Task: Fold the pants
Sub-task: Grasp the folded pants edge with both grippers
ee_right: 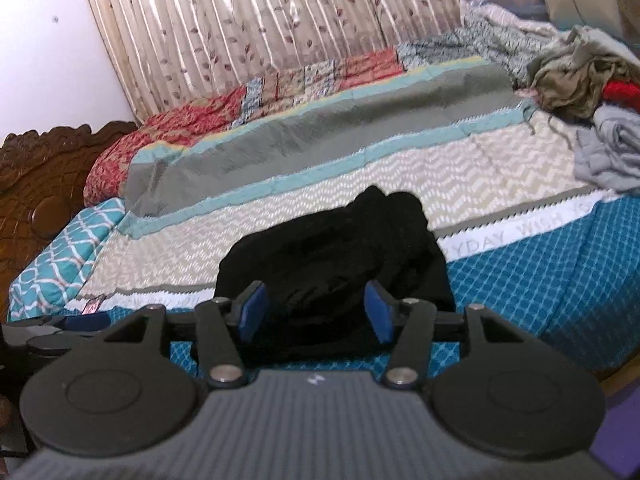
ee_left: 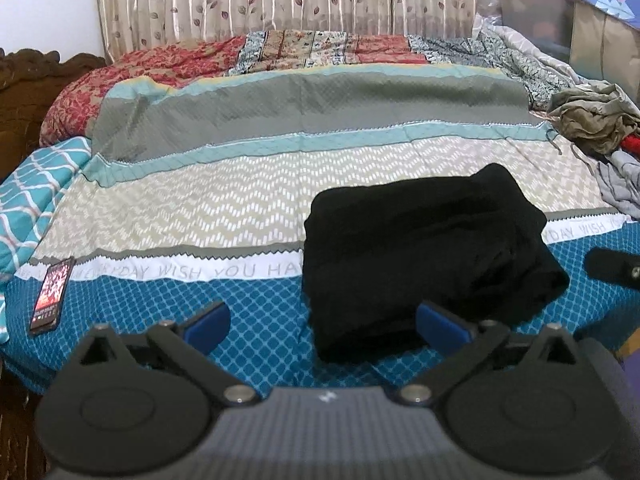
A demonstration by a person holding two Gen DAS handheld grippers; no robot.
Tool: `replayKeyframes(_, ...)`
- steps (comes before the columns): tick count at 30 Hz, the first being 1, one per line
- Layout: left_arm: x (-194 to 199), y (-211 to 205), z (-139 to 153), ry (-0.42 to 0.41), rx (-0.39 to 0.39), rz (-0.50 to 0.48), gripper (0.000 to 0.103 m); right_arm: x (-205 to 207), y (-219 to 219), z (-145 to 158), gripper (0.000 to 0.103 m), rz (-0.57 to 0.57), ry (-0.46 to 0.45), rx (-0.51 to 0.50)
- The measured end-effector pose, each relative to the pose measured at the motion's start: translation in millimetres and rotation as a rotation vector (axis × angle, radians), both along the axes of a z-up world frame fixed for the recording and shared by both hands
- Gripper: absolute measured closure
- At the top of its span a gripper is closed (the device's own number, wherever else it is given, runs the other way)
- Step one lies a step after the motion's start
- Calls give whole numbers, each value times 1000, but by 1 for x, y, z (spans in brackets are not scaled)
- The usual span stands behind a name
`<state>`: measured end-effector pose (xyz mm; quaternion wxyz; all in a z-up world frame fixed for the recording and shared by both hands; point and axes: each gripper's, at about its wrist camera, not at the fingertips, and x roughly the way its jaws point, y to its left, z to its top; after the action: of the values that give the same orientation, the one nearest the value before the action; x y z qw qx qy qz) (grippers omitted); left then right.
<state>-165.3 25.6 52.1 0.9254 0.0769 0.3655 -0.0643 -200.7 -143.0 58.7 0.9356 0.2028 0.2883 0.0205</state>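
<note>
Left wrist view reads "WISH YOU HA" in grey capitals on a white band of the quilted bedspread (ee_left: pixel 200 200), between chevron and blue lattice prints. Folded black pants (ee_left: pixel 424 256) lie as a soft bundle on the near right. The left gripper (ee_left: pixel 324 324) stands wide apart, empty; the right gripper (ee_right: pixel 314 312) is apart too, pants beyond it. A phone (ee_left: pixel 52 294) lies near left.

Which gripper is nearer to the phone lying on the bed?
Left. The left gripper hangs just right of the phone; the right gripper is farther right, over the black pants.
</note>
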Motion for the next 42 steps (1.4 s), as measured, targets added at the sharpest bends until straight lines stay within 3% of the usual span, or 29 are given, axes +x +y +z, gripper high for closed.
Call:
replayKeyframes(12,4,8,-4,34,-43,1,0,-2,9,-8,46,8,50,50)
replayKeyframes(19,53,47,-10,124,-263,0,0,7,-29,-16,45,-33,45,99)
replayKeyframes(21,70,60,-15,142,-305,19,1,8,-47,-20,40,-47,44,162)
replayKeyframes(23,86,71,-21,173,-357,19,1,8,-60,-22,28,-55,31,181)
replayKeyframes(26,105,76,-33,207,-403,1,1,15,-76,-28,16,-60,28,176)
replayKeyframes(33,147,67,-67,291,-488,-57,1,58,-109,-58,12,-69,108,291)
replayKeyframes(42,178,54,-105,367,-556,-84,6,102,-113,-85,11,-42,202,250)
